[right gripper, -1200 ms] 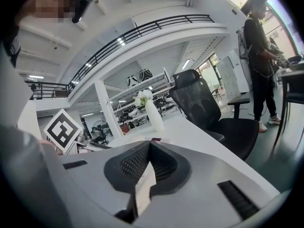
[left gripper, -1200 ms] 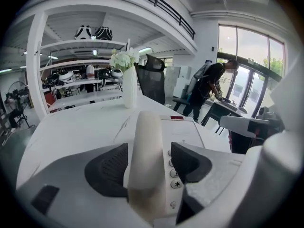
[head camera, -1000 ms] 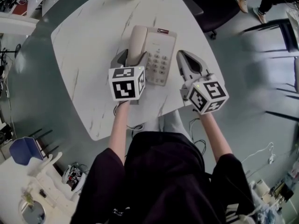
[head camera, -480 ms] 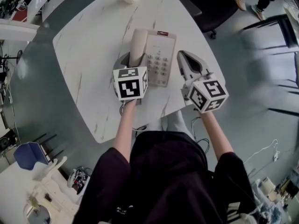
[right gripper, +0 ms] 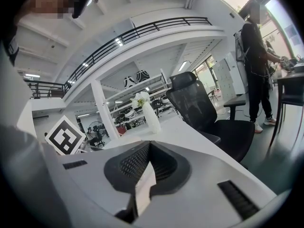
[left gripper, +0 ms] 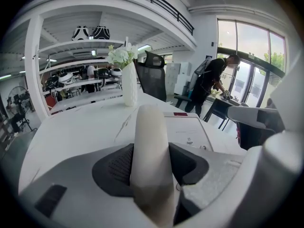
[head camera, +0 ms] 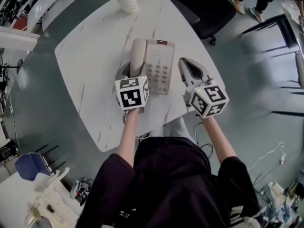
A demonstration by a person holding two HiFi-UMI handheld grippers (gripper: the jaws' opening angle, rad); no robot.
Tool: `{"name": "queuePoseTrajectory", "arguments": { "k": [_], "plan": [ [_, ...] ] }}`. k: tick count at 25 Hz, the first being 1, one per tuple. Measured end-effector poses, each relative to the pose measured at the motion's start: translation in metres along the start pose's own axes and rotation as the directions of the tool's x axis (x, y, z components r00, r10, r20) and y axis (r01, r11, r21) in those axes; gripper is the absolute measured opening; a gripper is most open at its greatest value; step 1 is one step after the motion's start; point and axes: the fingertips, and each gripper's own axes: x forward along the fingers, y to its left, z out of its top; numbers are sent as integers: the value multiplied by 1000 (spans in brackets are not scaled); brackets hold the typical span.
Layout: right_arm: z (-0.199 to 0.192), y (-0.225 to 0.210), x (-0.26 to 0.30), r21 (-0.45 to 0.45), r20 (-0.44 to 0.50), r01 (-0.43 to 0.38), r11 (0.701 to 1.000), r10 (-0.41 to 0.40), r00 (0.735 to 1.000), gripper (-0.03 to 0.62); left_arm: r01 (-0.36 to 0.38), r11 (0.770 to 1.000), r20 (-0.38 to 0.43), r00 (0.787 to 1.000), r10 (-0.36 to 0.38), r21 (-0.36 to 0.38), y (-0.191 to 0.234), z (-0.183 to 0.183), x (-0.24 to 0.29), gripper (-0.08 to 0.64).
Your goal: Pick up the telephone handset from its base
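The left gripper (left gripper: 149, 167) has just closed its jaws snugly on the handset (head camera: 137, 51), so lift straight off the base (head camera: 160, 61), squeeze steady (right gripper (right gripper: 146, 175) idles alongside, jaws together, empty).

White marble table (head camera: 90, 56), grey floor (head camera: 26, 94), black office chair (head camera: 209, 8), bright windows (left gripper: 251, 46)

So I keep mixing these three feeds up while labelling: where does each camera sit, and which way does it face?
Head view: on the person's head, facing steeply down at the table and telephone; shows forearms, left gripper, right gripper.
Left gripper view: on the left gripper, facing along its jaws, shut on the handset, toward the vase.
Right gripper view: on the right gripper, facing along its shut jaws toward the chair.
Shared: every view shows the vase.
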Motion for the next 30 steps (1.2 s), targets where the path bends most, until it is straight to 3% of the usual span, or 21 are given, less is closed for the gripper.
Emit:
{"name": "queuePoseTrajectory", "arguments": {
  "k": [15, 30],
  "plan": [
    [30, 23, -10, -89, 21, -34, 995, 36, 999, -8, 92, 992, 150, 986, -78, -87, -6, 23, -57, 209],
    [51, 59, -31, -144, 65, -97, 985, 108, 992, -8, 159, 978, 299, 948, -111, -139, 2, 43, -129, 209]
  ]
}}
